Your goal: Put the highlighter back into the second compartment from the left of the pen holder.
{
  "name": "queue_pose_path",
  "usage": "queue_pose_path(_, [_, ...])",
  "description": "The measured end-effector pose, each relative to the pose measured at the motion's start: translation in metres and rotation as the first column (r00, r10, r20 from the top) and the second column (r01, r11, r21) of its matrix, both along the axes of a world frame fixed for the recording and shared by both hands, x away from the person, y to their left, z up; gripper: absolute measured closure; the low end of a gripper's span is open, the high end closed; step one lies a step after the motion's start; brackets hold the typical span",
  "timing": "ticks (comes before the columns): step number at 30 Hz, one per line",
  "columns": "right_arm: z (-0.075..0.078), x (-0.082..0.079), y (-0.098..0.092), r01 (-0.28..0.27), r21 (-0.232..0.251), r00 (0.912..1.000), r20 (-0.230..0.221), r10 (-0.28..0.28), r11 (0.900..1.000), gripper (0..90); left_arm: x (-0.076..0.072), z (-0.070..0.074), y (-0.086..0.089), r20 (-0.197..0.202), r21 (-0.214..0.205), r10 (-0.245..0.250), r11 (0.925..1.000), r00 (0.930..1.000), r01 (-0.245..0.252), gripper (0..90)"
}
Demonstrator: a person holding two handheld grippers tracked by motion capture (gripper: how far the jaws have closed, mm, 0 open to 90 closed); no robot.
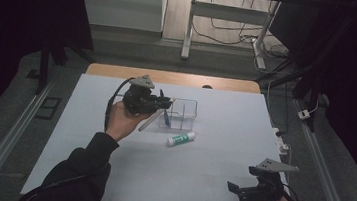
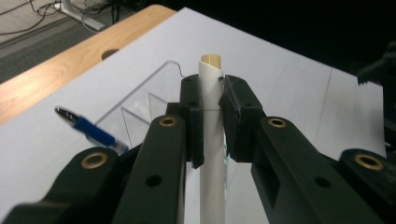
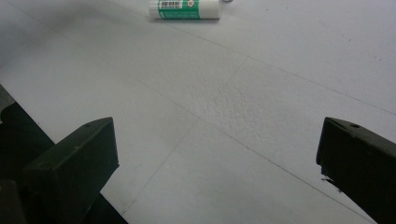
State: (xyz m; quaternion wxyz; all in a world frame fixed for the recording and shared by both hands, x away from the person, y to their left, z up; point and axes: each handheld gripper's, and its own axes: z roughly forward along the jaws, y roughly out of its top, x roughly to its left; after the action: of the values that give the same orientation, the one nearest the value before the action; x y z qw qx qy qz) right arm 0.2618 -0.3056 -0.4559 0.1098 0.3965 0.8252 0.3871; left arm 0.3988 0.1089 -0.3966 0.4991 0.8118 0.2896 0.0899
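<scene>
Left gripper [image 1: 166, 102] raised above the table [image 1: 208, 179], toward the far edge and left of centre, carried in the person's left hand [image 1: 121, 119]. Jaws clamped on a white tube [image 2: 211, 154] with a tan end, pads pressing both its sides. Seen from above, tube [image 1: 150, 121] slanted, lower end toward the near-left, upper end at the jaws. In the left gripper view, tube running up between the jaws, tan tip clear above the pads.

Clear plastic organiser [image 1: 185, 112] standing on the white surface near the middle of the far edge, just right of the left gripper. Divider walls visible inside. Blue pen [image 2: 88, 129] leaning in it, tip sticking out over the rim; seen from above, pen [image 1: 165, 118] at the organiser's left end. Contact between tube and organiser: cannot tell.

Green-and-white glue stick [image 1: 181, 139] lying on its side on the surface, just in front of the organiser, apart from both grippers. Same stick [image 3: 184, 9] at the top of the right gripper view.

Right gripper [image 1: 237, 189] low at the near-right corner of the table, held level, pointing left. Jaws spread wide, nothing between them, bare white surface beneath.
</scene>
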Motion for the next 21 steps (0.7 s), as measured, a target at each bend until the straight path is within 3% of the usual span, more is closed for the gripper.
queue_pose_path(9, [0.0,0.0,0.0,-0.001,0.001,1.0,-0.002,0.001,1.0,0.0,0.019,0.009,-0.013,0.01,-0.057,0.027,0.998,0.9996,-0.027,78.0])
queue_pose_path(21, [0.0,0.0,0.0,-0.005,0.005,1.0,-0.006,0.005,1.0,0.0,0.04,0.015,-0.032,0.042,-0.096,0.057,0.994,0.9975,-0.052,78.0])
